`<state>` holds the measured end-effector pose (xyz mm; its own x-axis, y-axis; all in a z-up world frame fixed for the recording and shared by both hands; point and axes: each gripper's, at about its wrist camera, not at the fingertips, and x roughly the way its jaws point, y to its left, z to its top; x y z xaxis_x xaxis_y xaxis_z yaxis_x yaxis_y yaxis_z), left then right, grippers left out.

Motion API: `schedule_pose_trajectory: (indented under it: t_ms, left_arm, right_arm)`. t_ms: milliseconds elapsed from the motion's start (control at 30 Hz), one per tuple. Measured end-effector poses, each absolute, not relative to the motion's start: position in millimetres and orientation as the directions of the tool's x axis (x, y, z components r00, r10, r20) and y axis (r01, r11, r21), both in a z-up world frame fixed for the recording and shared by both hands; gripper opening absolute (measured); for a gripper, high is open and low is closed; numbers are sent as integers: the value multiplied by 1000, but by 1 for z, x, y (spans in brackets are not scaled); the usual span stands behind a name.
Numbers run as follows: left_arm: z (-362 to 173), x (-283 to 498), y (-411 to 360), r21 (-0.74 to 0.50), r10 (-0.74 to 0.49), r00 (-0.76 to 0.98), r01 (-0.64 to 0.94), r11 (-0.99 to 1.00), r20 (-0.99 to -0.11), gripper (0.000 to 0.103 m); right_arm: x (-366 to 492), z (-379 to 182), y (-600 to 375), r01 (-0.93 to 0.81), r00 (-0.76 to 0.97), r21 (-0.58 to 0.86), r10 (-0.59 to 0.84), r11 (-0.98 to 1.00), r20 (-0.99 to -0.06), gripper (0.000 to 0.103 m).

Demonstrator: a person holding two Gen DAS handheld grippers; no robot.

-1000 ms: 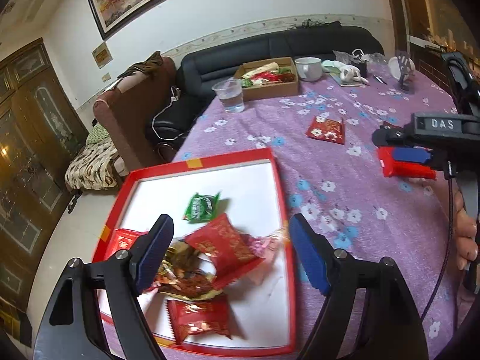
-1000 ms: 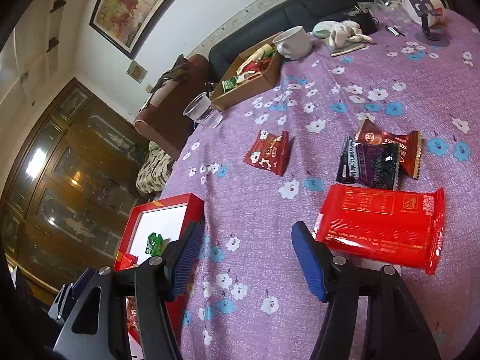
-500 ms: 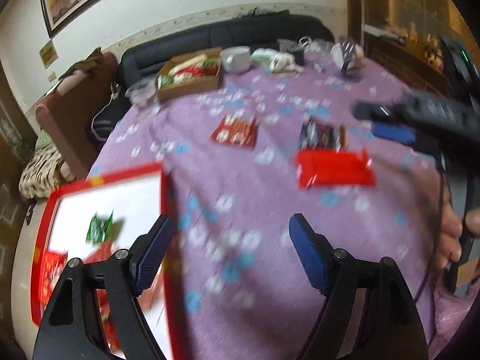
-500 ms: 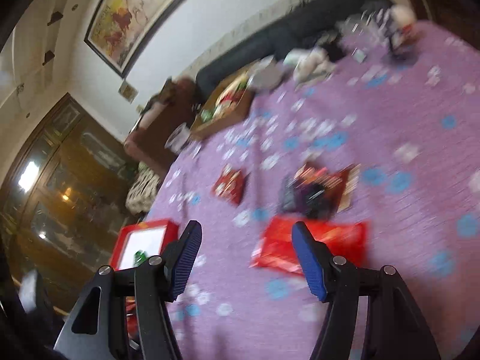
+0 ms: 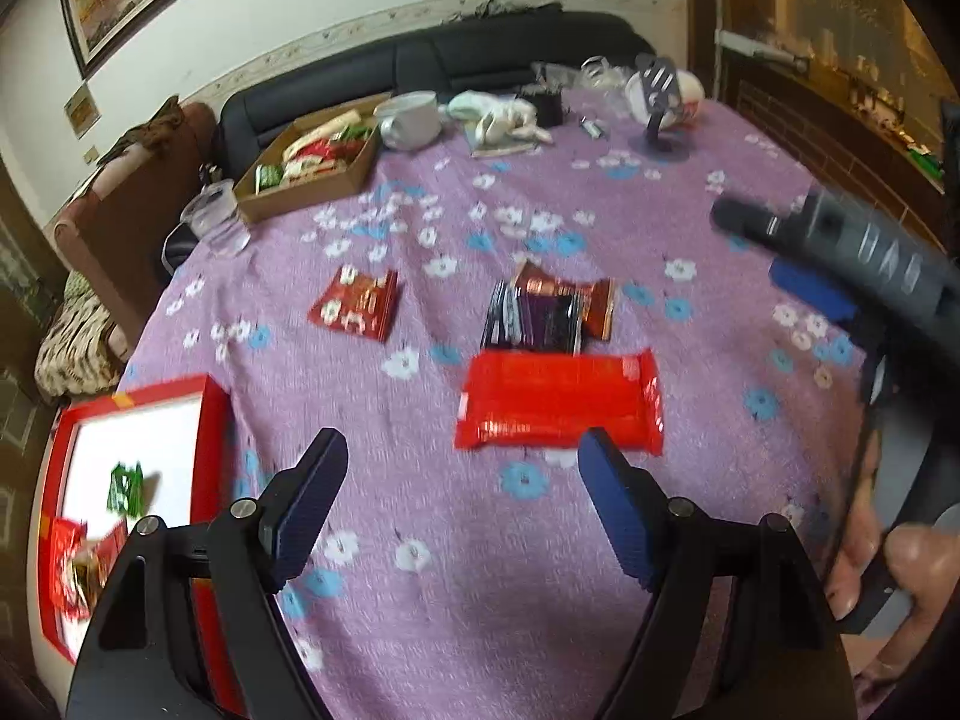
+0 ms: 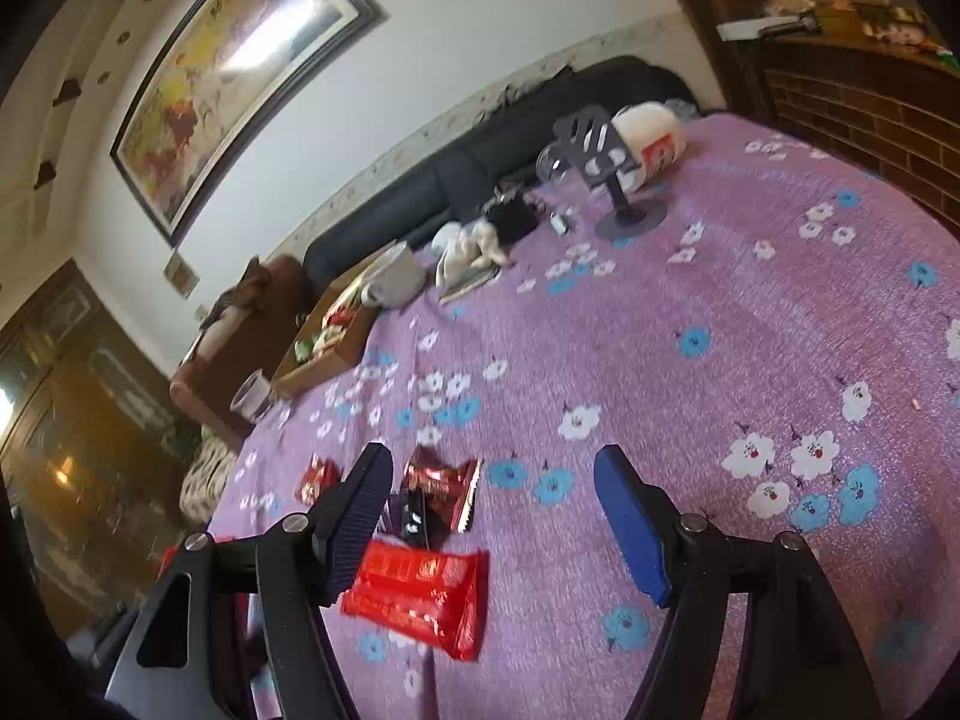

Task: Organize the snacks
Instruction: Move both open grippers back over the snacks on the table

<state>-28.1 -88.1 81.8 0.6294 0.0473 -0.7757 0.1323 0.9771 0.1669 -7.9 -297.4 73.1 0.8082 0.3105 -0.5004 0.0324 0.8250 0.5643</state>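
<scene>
While the right gripper (image 6: 492, 516) spreads its empty jaws, the left gripper (image 5: 462, 501) hangs wide just short of the long red snack pack (image 5: 561, 405) mid-counter, likely bound for the red tray (image 5: 210, 420) at the counter's left edge.

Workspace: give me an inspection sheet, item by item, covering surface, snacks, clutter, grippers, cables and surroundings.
Surface: purple flowered tablecloth.
Job's things: large red packet, dark packet lying on a red-brown one, small red packet, all loose on the cloth; red tray at the table's left edge holding several snacks.
Clutter: cardboard box of snacks, white mug, plastic cup, black stand, crumpled cloth.
Grippers: left gripper open, empty; right gripper opening, nothing between the pads.
Cables: thin black one beside the right gripper.
Surroundings: black sofa, framed painting.
</scene>
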Motion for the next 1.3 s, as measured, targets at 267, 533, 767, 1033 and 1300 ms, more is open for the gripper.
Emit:
schedule_pose_trajectory:
  t_ms: [267, 533, 767, 1033, 1300]
  left_arm:
    - [98, -61, -90, 215, 133, 635, 54, 975, -761, 80]
    - [143, -90, -104, 225, 118, 687, 69, 972, -717, 79]
    - [272, -144, -160, 308, -5, 858, 190, 932, -514, 80]
    - [433, -233, -218, 410, -160, 956, 253, 876, -248, 85]
    - [570, -277, -246, 397, -161, 986, 133, 908, 38, 99]
  right_arm:
    - [-10, 62, -329, 190, 809, 626, 240, 756, -536, 73]
    - [-6, 63, -321, 170, 804, 593, 237, 787, -545, 73]
    - [-12, 71, -325, 187, 828, 543, 166, 819, -536, 73]
    - [-19, 80, -326, 166, 847, 524, 152, 835, -510, 73]
    - [-21, 84, -327, 155, 854, 515, 147, 843, -499, 73]
